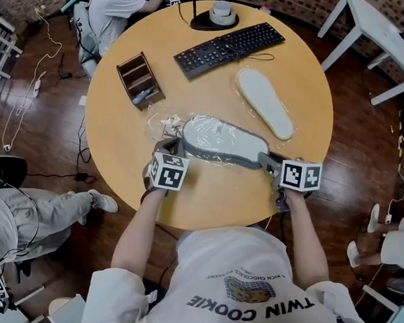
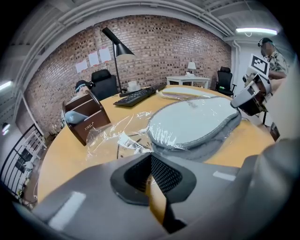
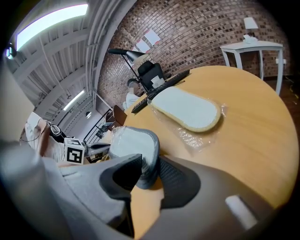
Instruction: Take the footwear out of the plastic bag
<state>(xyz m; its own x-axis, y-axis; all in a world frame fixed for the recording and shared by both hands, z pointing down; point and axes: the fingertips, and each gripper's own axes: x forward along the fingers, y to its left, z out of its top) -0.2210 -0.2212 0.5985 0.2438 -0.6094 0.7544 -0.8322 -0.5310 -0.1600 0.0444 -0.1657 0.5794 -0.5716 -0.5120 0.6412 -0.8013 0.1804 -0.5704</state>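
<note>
A grey slipper (image 1: 221,140) lies sole up on the round wooden table (image 1: 134,191), still wrapped in a clear plastic bag (image 1: 165,125). My right gripper (image 1: 265,160) is shut on the slipper's near right end; in the right gripper view the slipper's (image 3: 133,145) grey rim sits pinched between the pads (image 3: 176,180). My left gripper (image 1: 176,150) is at the bag's left end. In the left gripper view its tips (image 2: 150,157) meet where the crumpled film (image 2: 112,133) reaches them, and the slipper (image 2: 192,124) lies just beyond.
A second, white-soled slipper (image 1: 266,102) lies on loose plastic to the right of centre. At the back are a black keyboard (image 1: 229,48), a brown wooden organiser (image 1: 139,78) and a lamp base (image 1: 221,13). People sit round the table; a white table (image 1: 380,29) stands at right.
</note>
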